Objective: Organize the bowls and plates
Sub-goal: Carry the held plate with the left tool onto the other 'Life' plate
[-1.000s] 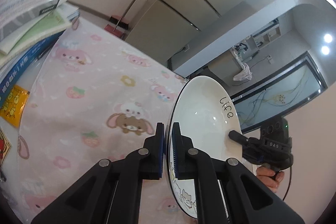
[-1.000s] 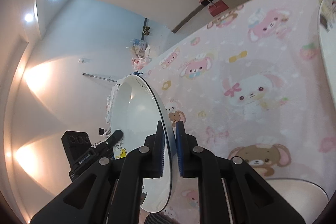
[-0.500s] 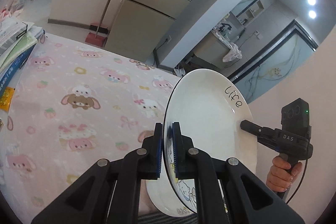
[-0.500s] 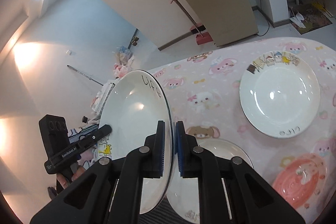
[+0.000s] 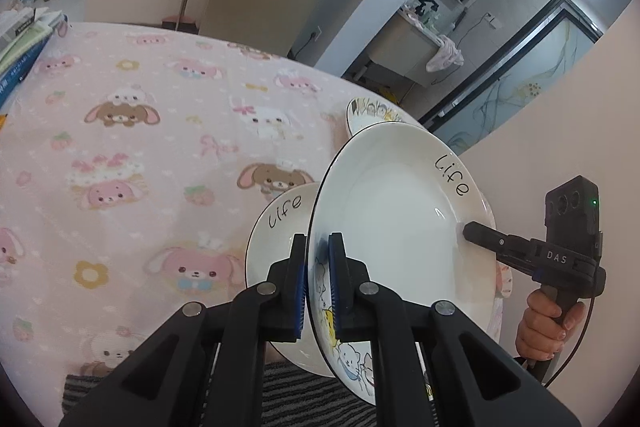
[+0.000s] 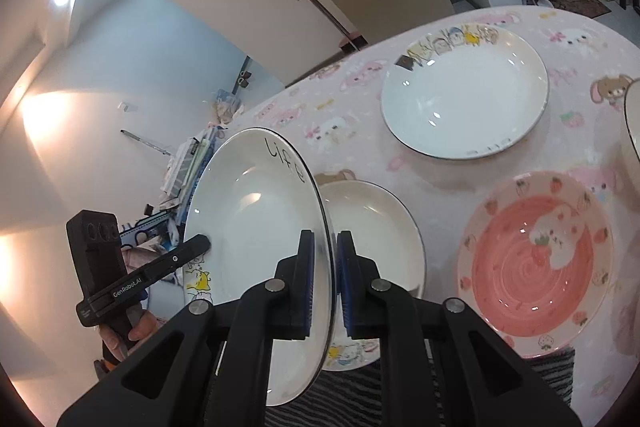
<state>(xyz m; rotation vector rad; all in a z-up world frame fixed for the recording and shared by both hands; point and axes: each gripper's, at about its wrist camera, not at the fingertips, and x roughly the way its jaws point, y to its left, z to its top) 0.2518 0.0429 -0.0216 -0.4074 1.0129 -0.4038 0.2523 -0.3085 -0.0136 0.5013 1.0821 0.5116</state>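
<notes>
A white "life" plate (image 5: 400, 219) with cartoon animals on its rim is held tilted above the table by both grippers. My left gripper (image 5: 318, 283) is shut on its near rim. My right gripper (image 6: 324, 283) is shut on the opposite rim of the plate (image 6: 256, 219). A second white "life" plate (image 5: 280, 223) lies on the pink tablecloth just under it, also seen in the right wrist view (image 6: 372, 223). A third white plate (image 6: 464, 91) with cartoon rim lies farther back. A pink strawberry bowl (image 6: 536, 259) sits to the right.
The table has a pink bunny-print cloth (image 5: 140, 147). Books (image 5: 24, 43) are stacked at its far left edge. Another dish rim (image 6: 632, 123) shows at the right edge. A striped garment (image 5: 288, 395) lies at the near edge. A fridge and wall stand behind.
Both grippers have tilted down with the held plate, so the table and the other dishes have come into view. The plate now hangs over the second white plate.
</notes>
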